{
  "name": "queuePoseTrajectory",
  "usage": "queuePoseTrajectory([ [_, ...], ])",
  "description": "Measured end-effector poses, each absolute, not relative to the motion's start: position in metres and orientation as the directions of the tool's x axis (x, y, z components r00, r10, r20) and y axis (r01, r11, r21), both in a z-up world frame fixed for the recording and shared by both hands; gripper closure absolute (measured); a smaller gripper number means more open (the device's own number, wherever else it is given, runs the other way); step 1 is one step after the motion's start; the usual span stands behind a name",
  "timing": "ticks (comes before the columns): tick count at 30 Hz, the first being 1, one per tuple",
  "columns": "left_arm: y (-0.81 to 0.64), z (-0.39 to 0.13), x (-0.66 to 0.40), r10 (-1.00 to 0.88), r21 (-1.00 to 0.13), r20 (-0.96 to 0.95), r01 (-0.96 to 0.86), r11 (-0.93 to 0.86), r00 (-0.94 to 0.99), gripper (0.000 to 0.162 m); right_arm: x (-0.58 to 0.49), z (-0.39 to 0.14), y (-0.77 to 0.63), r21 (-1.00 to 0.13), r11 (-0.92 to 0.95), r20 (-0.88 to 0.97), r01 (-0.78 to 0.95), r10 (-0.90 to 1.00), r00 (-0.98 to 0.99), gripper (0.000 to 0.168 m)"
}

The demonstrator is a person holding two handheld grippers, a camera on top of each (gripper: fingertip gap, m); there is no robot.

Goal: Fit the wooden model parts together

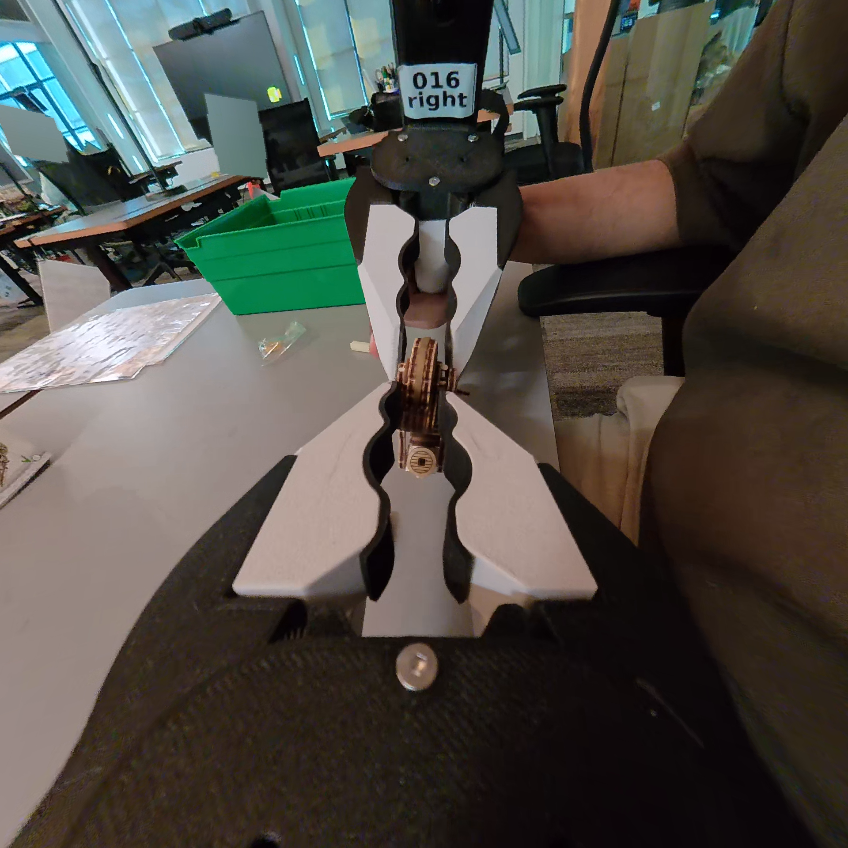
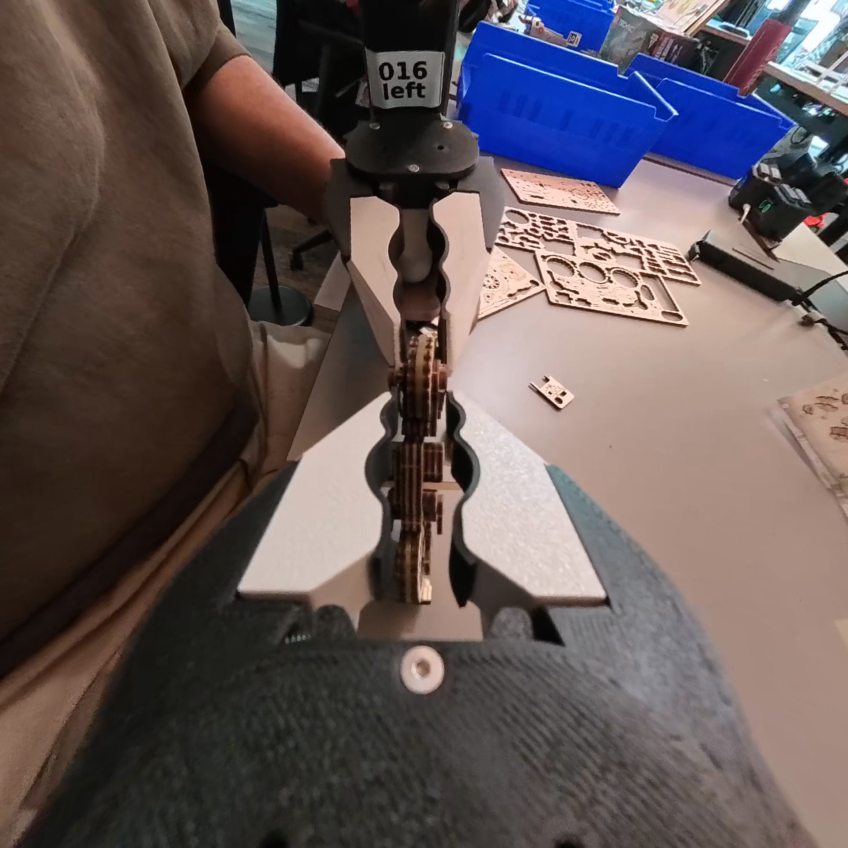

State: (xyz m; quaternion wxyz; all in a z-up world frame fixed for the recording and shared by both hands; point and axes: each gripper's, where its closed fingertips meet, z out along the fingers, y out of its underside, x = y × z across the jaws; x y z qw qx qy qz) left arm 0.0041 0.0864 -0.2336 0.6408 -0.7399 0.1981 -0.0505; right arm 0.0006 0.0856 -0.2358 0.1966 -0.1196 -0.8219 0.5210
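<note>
A small layered wooden model (image 1: 418, 413) of stacked laser-cut gear-like discs is held in the air above the grey table (image 1: 183, 459), between the two grippers, which face each other tip to tip. My left gripper (image 1: 420, 397) is shut on its near end, where a round wooden cap (image 1: 420, 463) shows between the pads. My right gripper (image 1: 424, 362) comes from the far side and is shut on the other end. In the right wrist view, the model (image 2: 415, 482) runs deep between my right gripper's (image 2: 420, 404) pads, and the left gripper (image 2: 422, 351) clamps its far end.
A green bin (image 1: 275, 257), a small clear bag (image 1: 280, 344) and a shiny sheet (image 1: 105, 339) lie on the table. Blue bins (image 2: 573, 105), punched-out wooden sheets (image 2: 596, 270), a loose wooden piece (image 2: 550, 390) and a black device (image 2: 789, 192) are there too. The person's torso (image 2: 114, 275) is close. The grippers are tip to tip, or close to it.
</note>
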Motion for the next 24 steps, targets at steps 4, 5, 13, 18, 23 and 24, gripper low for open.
queuePoseTrajectory([
  [4,0.086,-0.234,0.005,-0.367,-0.970,-0.169,-0.220,-0.101,0.915,0.149,0.000,-0.237,0.086,-0.913,0.408,0.162,0.020,0.407,-0.899,0.147],
  [5,0.086,-0.234,0.005,-0.370,-0.971,-0.165,-0.216,-0.101,0.914,0.149,0.000,-0.237,0.086,-0.914,0.404,0.159,0.023,0.410,-0.898,0.145],
  [13,0.086,-0.234,0.003,-0.368,-0.974,-0.145,-0.197,-0.109,0.919,0.149,-0.012,-0.235,0.099,-0.921,0.387,0.158,0.047,0.480,-0.863,0.117],
  [18,0.087,-0.234,-0.001,-0.339,-0.973,-0.159,-0.205,-0.106,0.927,0.149,-0.014,-0.221,0.104,-0.941,0.339,0.194,-0.013,0.504,-0.841,0.122],
  [23,0.088,-0.233,-0.002,-0.332,-0.973,-0.158,-0.203,-0.107,0.930,0.149,-0.012,-0.219,0.099,-0.945,0.325,0.206,-0.042,0.489,-0.848,0.124],
  [24,0.088,-0.233,-0.003,-0.329,-0.973,-0.157,-0.202,-0.108,0.931,0.149,-0.012,-0.220,0.097,-0.942,0.333,0.215,-0.048,0.486,-0.847,0.125],
])
